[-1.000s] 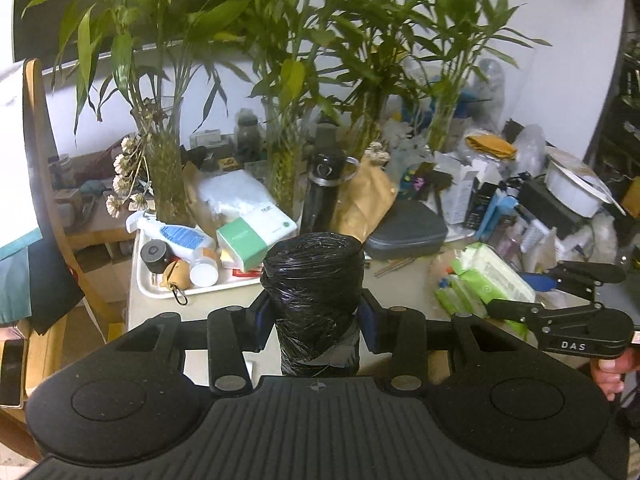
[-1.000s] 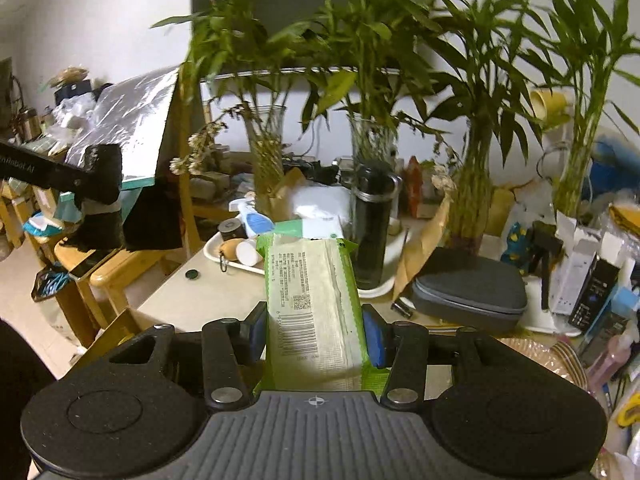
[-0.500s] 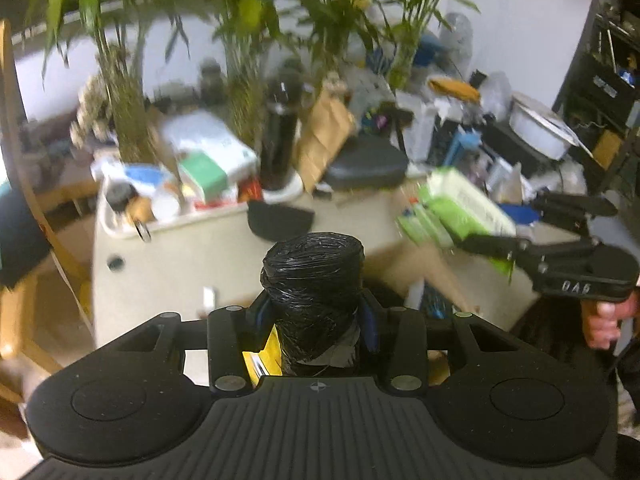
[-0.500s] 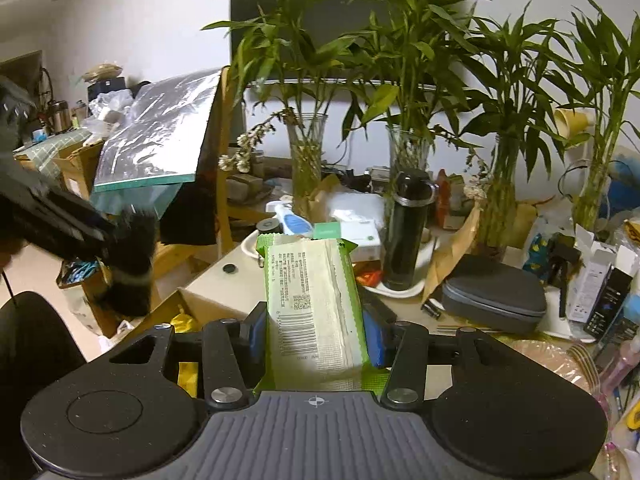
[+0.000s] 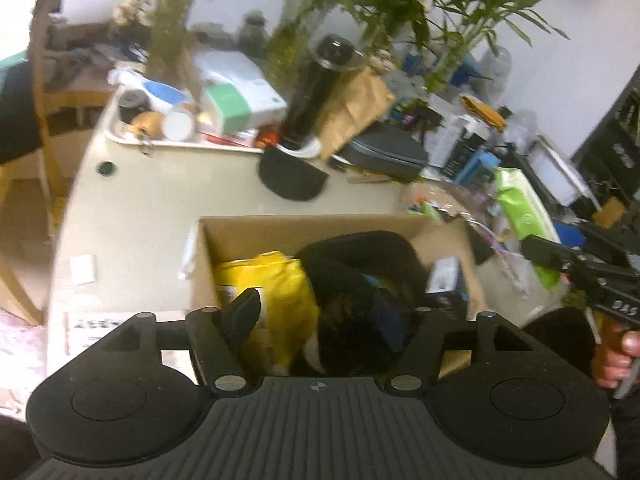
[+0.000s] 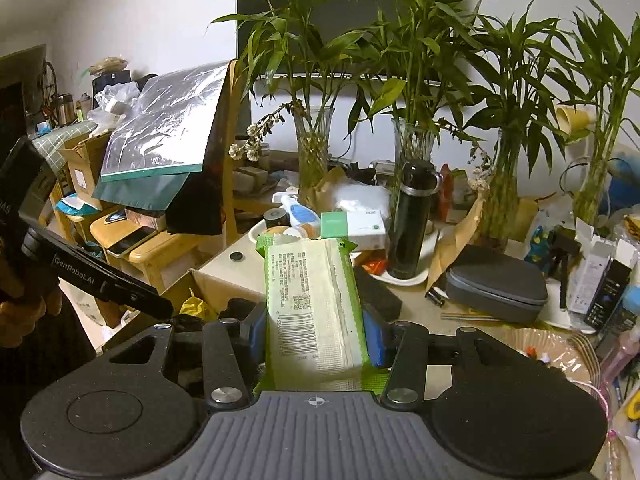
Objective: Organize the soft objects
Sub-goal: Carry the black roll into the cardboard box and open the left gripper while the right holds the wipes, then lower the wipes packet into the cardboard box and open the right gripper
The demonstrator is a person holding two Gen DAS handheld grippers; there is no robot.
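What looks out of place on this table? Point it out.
Nothing looks spilled or broken. Only the crumpled brown paper bag stands out: it leans tilted against the black flask.

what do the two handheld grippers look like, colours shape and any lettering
Both are matte black. Each has a ribbed centre deck with a small crosshair mark, two round discs and silver pivot screws. The right gripper has blue pads on its fingers. The left gripper carries white "GenRobot.AI" lettering along its side. A dark sleeve covers the left arm.

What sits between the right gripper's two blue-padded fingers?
A green-edged soft pack of wipes, barcode side up, fills the right gripper, blue pads pressing its sides; the right wrist view shows it.
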